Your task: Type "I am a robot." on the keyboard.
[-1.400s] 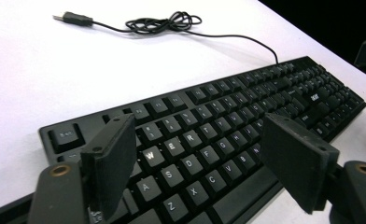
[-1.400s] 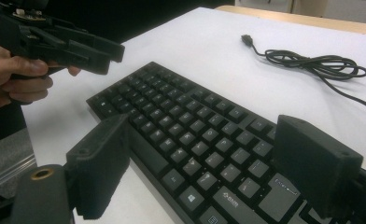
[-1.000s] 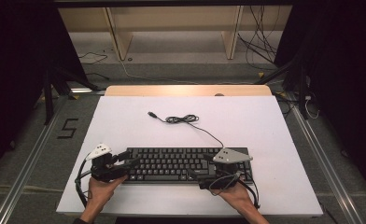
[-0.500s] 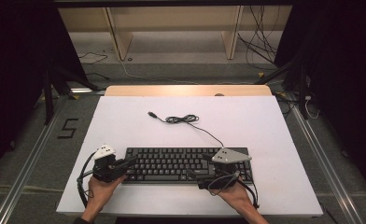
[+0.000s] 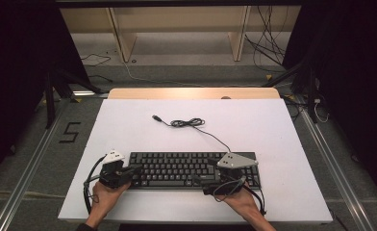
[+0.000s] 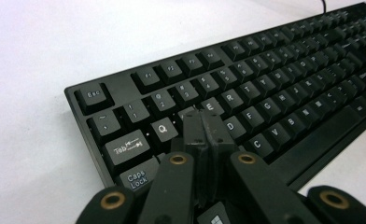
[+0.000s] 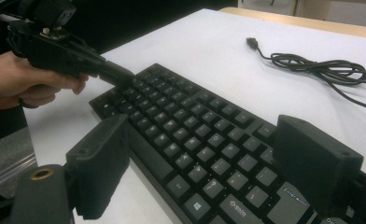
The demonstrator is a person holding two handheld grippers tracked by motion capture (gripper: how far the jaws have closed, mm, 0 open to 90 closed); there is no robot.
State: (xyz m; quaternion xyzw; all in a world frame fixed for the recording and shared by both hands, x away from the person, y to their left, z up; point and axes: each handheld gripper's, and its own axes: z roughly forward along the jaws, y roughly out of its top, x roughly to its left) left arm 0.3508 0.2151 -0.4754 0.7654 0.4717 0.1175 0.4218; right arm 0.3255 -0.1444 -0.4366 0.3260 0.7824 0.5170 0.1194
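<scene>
Black plastic keyboard (image 5: 191, 169), low-profile matte keycaps, lies flat at the near edge of the white table (image 5: 254, 125). Left gripper (image 6: 204, 126): jaws just closed together, nothing between, tips over the W/E keys. Right gripper (image 7: 204, 168): blocky jaws apart, straddling the keyboard's right end. Thin cable (image 5: 191, 123) coiled behind.

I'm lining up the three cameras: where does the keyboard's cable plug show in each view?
High view: the cable plug lies on the white table, above and left of the coiled cable, beyond the keyboard.
Left gripper view: the plug is not in it.
Right gripper view: the plug sits near the top, right of centre.
Shared landmark: the keyboard.
</scene>
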